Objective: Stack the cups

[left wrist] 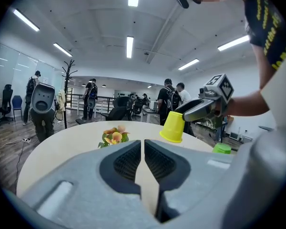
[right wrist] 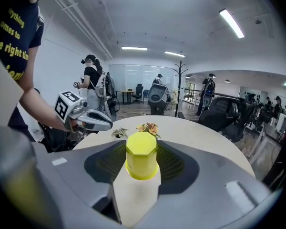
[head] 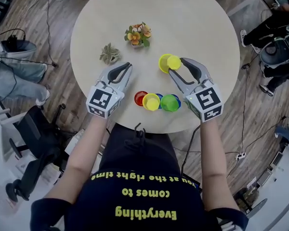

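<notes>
My right gripper (head: 176, 65) is shut on a yellow cup (head: 167, 62), held upside down and tilted above the table's right side; in the right gripper view the cup (right wrist: 141, 154) sits base-first between the pads. A red cup (head: 140, 98), a yellow cup (head: 151, 101), a mostly hidden blue cup (head: 159, 97) and a green cup (head: 169, 102) stand in a row near the front edge. My left gripper (head: 128, 65) is shut with nothing in it, left of the row. The left gripper view shows the held cup (left wrist: 172, 126) and the green cup (left wrist: 222, 148).
On the round beige table (head: 192, 28) stand a small pot of orange flowers (head: 137, 34) and a small green plant (head: 109, 53), both beyond the grippers. Chairs, cables and people surround the table on the wooden floor.
</notes>
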Motion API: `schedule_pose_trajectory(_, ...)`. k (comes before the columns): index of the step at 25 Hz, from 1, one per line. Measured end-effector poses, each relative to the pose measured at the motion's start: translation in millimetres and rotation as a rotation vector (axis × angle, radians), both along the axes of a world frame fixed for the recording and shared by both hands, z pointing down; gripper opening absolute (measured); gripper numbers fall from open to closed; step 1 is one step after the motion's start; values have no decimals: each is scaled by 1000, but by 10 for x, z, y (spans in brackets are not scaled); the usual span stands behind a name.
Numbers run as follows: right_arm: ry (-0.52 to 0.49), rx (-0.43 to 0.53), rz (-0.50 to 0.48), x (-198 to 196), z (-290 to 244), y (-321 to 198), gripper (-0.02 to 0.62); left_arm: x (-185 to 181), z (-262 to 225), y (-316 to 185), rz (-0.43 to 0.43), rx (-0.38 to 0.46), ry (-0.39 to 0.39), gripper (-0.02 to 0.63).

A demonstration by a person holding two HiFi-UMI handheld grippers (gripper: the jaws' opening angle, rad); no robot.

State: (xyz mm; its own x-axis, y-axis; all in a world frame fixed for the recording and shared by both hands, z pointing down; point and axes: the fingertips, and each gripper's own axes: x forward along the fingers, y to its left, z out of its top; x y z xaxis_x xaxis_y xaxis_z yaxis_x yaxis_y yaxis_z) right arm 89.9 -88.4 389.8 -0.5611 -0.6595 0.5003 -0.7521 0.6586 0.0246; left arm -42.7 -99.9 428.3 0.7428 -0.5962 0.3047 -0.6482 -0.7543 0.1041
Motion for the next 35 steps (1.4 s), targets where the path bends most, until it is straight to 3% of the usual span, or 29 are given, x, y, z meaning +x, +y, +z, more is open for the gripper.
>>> schedule_pose_trajectory(16, 69, -64, -79, -244, -240, 1071, 210, 128, -208, 225, 20, 50, 27, 26)
schedule_pose_trajectory(35, 80, -118, -64, -337, -165, 1399, 212, 46, -217, 339, 5, 52, 26, 26)
